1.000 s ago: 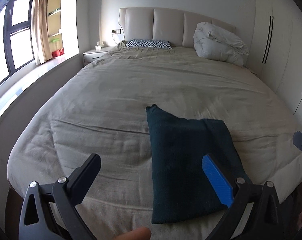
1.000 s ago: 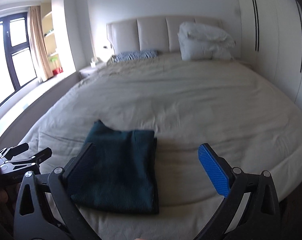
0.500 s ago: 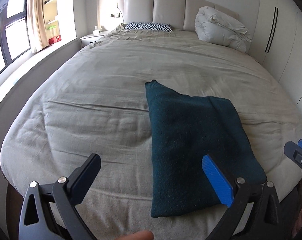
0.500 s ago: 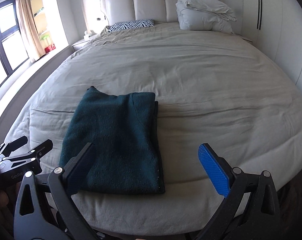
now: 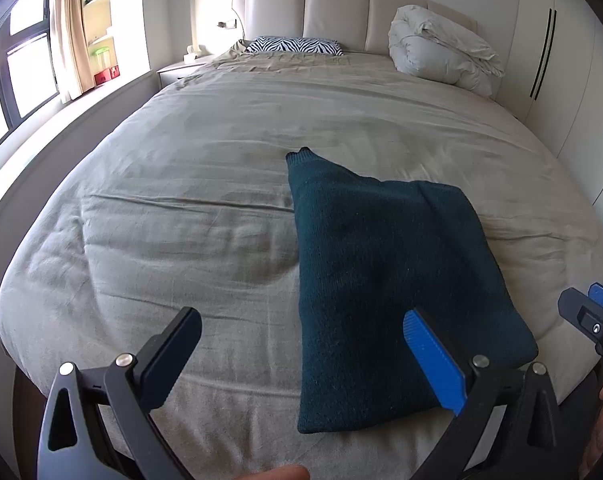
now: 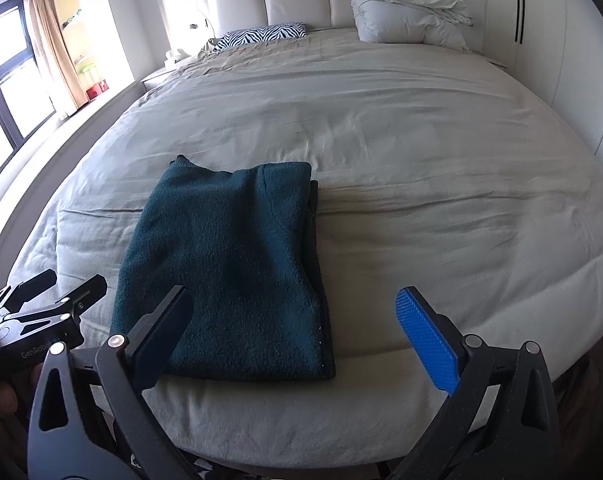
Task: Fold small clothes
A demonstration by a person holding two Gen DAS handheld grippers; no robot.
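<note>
Both cameras had dropped and drawn in toward the sweater (image 6: 229, 272) over the last second, so that it filled more of each view, while the garment itself lay where it had been. It sat folded into a rough rectangle near the foot edge of the bed (image 6: 421, 168), flat on the cover, with one knitted corner poking out at its far left and a stack of layers showing along its right edge.

The left gripper (image 5: 301, 356) hung just short of the sweater's near left side, fingers spread wide and holding nothing. The right gripper (image 6: 293, 332) hovered over the near right corner, likewise spread and empty. Neither seemed to touch the cloth, though the fisheye made that hard to judge.

From here the likely trouble was a pinch that caught only the top layer: lifting that alone would peel the fold open. A grab at the loose far corner could drag the whole bundle askew. Being so close to the foot edge, a pull toward the person might also slide it off the bed.

Beyond it lay a zebra pillow (image 6: 261, 34) and a duvet (image 6: 409, 12) at the headboard.
</note>
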